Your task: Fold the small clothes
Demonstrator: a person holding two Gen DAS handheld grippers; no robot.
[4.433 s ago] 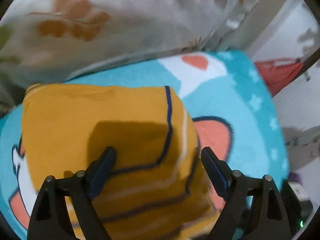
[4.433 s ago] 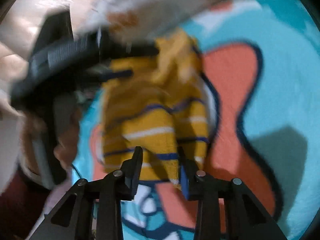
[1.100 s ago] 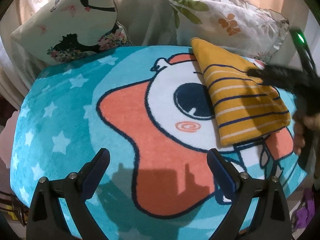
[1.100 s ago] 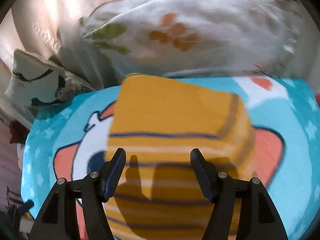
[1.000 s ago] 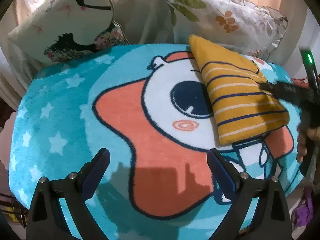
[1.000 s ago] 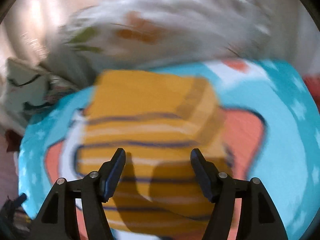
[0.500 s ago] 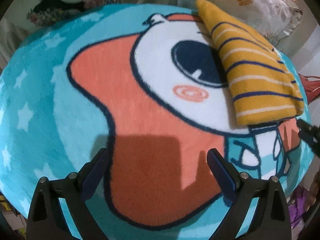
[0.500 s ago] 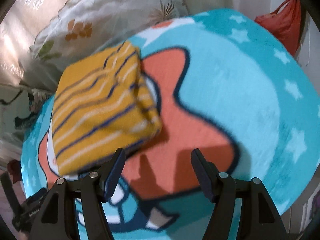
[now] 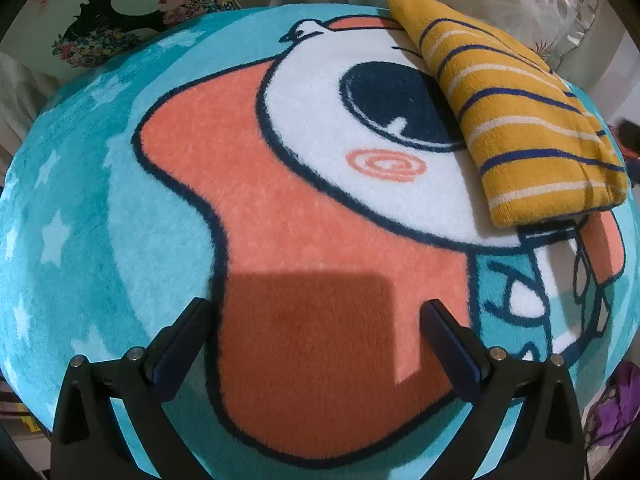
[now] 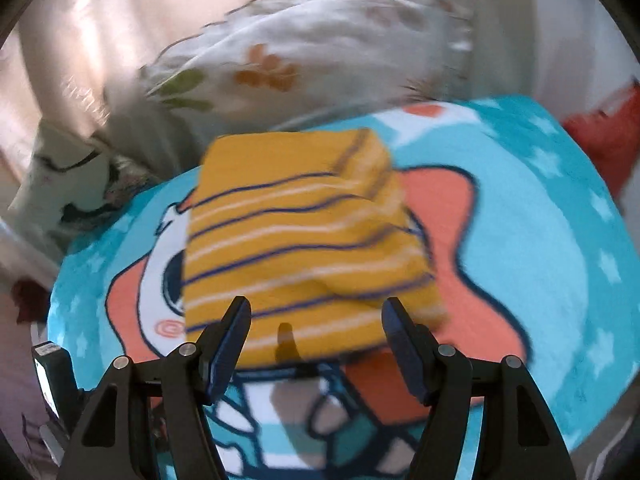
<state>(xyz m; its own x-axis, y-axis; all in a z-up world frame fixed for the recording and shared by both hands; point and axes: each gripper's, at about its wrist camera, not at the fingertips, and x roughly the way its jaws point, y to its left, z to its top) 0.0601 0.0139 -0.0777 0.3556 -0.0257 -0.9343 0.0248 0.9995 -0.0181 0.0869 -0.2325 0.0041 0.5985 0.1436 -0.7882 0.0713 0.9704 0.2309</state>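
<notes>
The folded yellow knit top with blue and white stripes lay just ahead of the right tool, whose jaws stood apart and empty. The left tool, wide and empty, hung over the fluffy blue cartoon blanket. To finish well, leave the neat pile flat.

Left claw, right claw: both agape, empty

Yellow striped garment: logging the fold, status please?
Left tool open, empty. Right tool open, empty. Yellow striped garment lies folded on blanket. Nothing in the way.

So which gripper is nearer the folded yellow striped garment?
Right. The right gripper hangs open over the near edge of the garment; the left gripper is open over bare blanket, garment off to its side.
</notes>
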